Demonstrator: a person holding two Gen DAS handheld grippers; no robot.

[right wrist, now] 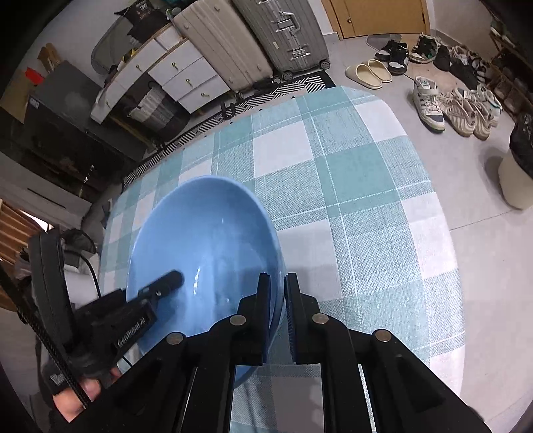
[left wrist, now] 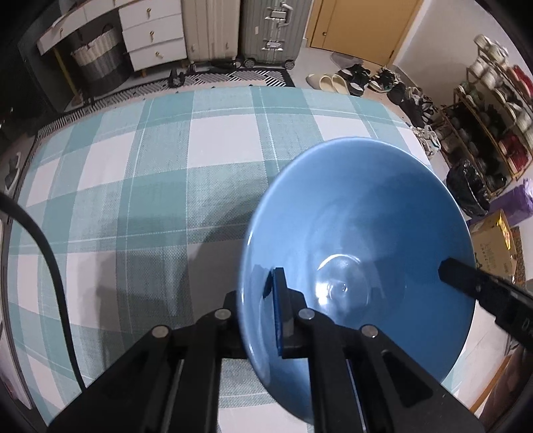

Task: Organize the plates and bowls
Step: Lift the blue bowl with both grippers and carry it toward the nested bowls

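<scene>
Black linkage arms of the left gripper are filling the bottom of the left wrist view, jaws clamping the near-left rim of a blue bowl, one finger inside the wall and one outside. Right gripper is doing the same on the opposite rim in its own view, jaws pinching the bowl wall between blue pads. Each gripper is showing in the other's camera: the right one reaching in from the right edge, the left one from the lower left, with a person's hand gripping its handle. Bowl is sitting tilted between the two, over a counter covered in teal-and-white check cloth; whether its base is touching the cloth is not discernible. Suitcases and shoes are standing on the floor beyond.
</scene>
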